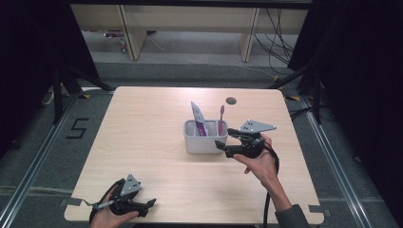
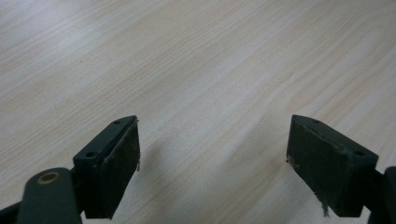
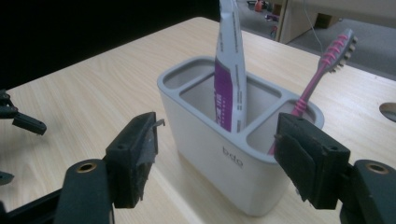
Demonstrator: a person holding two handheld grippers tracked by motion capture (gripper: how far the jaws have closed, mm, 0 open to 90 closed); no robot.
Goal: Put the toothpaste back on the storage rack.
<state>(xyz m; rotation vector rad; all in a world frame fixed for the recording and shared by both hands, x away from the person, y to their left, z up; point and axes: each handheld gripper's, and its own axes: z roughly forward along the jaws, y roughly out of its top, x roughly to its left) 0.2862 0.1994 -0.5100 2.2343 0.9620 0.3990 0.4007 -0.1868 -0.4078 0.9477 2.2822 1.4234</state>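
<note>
My right gripper (image 1: 227,139) sits just beside the grey holder (image 1: 204,142) near the table (image 1: 142,128) centre, jaws spread wide and empty; the holder has three compartments, the toothpaste tube (image 3: 229,70) upright in the middle one, the pink toothbrush (image 3: 322,70) leaning in an end one. My left gripper (image 1: 142,206) rests at the near-left table edge, well apart from the holder, jaws also wide, bare wood between them.

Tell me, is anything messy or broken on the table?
Nothing is spilled or tipped. The holder stands upright, with the toothpaste in its middle slot and the toothbrush leaning in an end slot. The other end slot looks empty. One small oddity: the pads on the right claw look frayed at the edges.
</note>
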